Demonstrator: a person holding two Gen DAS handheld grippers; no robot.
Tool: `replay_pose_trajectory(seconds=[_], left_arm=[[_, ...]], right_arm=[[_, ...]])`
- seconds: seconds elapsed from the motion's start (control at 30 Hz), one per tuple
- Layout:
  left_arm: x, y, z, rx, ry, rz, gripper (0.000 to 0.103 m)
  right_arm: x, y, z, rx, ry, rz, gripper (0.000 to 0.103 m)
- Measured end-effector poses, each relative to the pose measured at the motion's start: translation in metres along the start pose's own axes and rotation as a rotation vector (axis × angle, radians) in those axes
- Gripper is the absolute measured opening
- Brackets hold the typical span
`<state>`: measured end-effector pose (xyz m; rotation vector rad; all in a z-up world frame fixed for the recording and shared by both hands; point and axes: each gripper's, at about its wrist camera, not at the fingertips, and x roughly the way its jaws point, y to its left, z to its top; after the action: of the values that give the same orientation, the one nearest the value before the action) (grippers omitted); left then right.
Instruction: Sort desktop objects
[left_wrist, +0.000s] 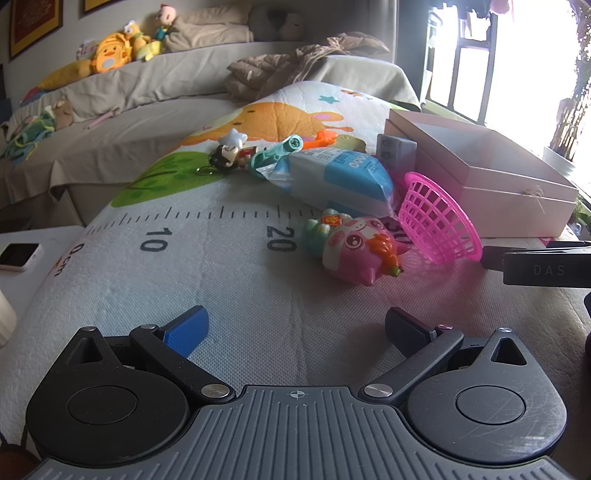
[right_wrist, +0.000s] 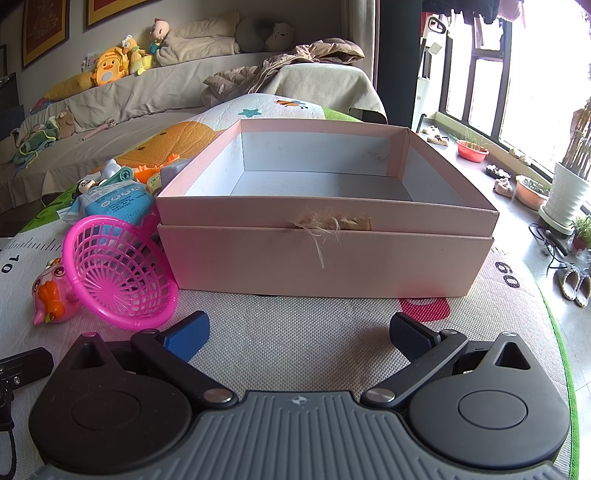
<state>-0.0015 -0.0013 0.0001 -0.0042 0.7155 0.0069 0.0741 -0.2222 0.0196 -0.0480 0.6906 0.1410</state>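
Observation:
My left gripper is open and empty above the ruler-print mat, well short of a pink pig toy. A pink mesh basket leans tilted against the pink cardboard box. Behind the pig lie a blue tissue pack, a doll keychain, a teal toy, an orange toy and a grey block. My right gripper is open and empty in front of the box, whose inside looks bare. The basket and pig sit to its left.
A phone lies on a white surface at the left. A sofa with plush toys and a brown jacket runs behind the table. At the right, the table edge drops to a floor with plant pots and slippers.

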Motion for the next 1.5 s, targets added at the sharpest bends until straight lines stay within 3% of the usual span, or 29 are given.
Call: replay_pose_trajectory(seconds=[0.8, 1.1, 1.3, 1.5], left_arm=[[0.0, 0.0, 0.0, -0.014, 0.001, 0.015, 0.103], [0.002, 0.0, -0.001, -0.012, 0.016, 0.013, 0.103], [-0.008, -0.001, -0.005, 0.041, 0.041, -0.024, 0.103], [-0.019, -0.011, -0.003, 0.104, 0.04, -0.097, 0.103]], right_arm=[[-0.001, -0.001, 0.0, 0.002, 0.002, 0.001, 0.103], [-0.041, -0.001, -0.026, -0.048, 0.061, 0.068, 0.103], [-0.064, 0.001, -0.041, -0.024, 0.079, 0.017, 0.103], [-0.064, -0.003, -0.039, -0.034, 0.096, 0.041, 0.103]])
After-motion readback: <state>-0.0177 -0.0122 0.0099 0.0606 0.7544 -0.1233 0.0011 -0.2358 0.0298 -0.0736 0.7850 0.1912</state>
